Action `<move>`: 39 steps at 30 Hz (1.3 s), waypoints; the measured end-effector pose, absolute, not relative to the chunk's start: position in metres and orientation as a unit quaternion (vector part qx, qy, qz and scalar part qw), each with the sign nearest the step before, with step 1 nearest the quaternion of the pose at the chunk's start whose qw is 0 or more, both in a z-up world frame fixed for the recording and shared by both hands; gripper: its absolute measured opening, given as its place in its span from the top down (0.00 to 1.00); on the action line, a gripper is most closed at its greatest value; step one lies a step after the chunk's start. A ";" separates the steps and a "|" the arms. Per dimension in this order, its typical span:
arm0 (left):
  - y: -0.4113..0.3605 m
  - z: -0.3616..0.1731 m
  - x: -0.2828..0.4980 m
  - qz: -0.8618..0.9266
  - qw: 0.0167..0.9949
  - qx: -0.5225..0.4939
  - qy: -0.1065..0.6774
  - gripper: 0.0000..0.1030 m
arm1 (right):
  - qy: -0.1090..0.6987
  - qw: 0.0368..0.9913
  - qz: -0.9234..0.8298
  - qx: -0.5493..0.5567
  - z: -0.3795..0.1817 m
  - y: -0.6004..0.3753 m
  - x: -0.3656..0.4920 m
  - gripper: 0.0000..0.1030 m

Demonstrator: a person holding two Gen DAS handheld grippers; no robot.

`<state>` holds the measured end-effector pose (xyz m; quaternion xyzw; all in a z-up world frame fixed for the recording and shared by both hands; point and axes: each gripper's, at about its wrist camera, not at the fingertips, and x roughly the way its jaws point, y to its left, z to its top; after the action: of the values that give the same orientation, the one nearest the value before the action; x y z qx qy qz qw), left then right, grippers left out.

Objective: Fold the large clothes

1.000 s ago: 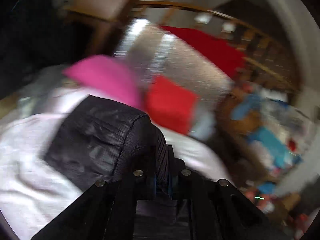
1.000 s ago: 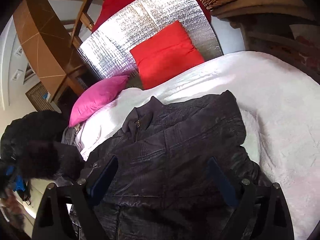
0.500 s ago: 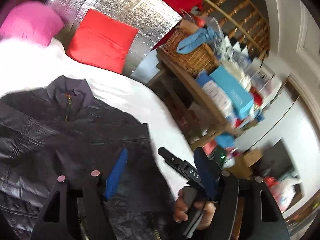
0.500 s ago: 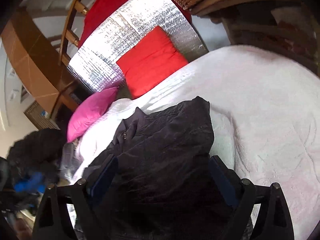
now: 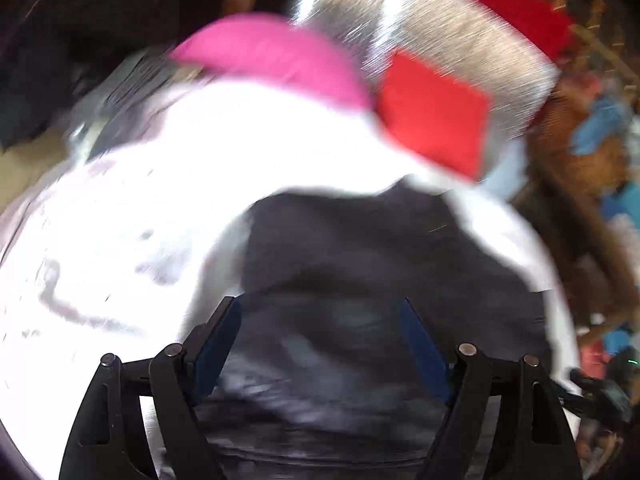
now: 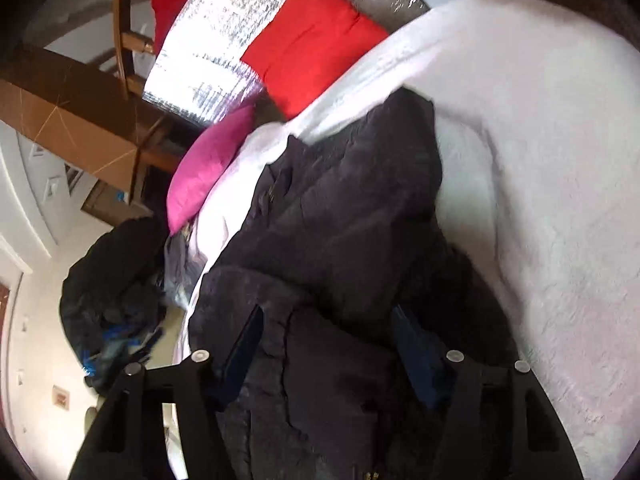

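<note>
A black padded jacket [image 5: 360, 280] lies bunched on the white bed cover [image 5: 140, 220]. The left wrist view is blurred by motion. My left gripper [image 5: 320, 320] hovers over the jacket's near part, its jaws opening, with fabric below them but not pinched. In the right wrist view the jacket [image 6: 340, 220] runs away from me, collar toward the pillows. My right gripper [image 6: 328, 344] is low over a raised fold, its jaws closing. Fabric fills the gap between its blue pads [image 6: 244, 344], and I see no firm pinch.
A pink pillow [image 6: 212, 168] and a red cushion [image 6: 312, 40] lean on a silver foil panel [image 6: 224, 32] at the bed's head. A dark heap of clothes [image 6: 112, 280] sits beyond the bed's left edge. Cluttered shelves [image 5: 592, 140] stand to the right. Bare white cover [image 6: 540, 160] spreads right of the jacket.
My left gripper was shut on black fabric a second ago, then let go and swung down over the jacket. My right gripper's jaws narrowed and dropped closer. The jacket now lies more bunched.
</note>
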<state>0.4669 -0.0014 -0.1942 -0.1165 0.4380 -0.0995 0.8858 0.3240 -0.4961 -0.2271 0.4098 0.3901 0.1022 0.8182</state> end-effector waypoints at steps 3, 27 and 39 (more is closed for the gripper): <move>0.005 -0.231 0.479 -0.087 0.861 -0.123 0.487 0.23 | 0.427 0.822 0.090 0.365 -0.234 -0.476 0.327 0.42; -0.011 -0.208 0.486 -0.067 0.889 -0.092 0.444 0.30 | 0.311 0.935 -0.033 0.166 -0.146 -0.459 0.353 0.91; -0.041 -0.243 0.500 -0.067 0.871 -0.050 0.484 0.25 | 0.377 0.868 -0.043 0.320 -0.221 -0.521 0.408 0.73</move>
<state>0.5000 -0.0411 -0.2429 -0.0504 0.4842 -0.0674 0.8709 0.4084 -0.5211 -0.2214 0.3200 0.3775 -0.0425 0.8679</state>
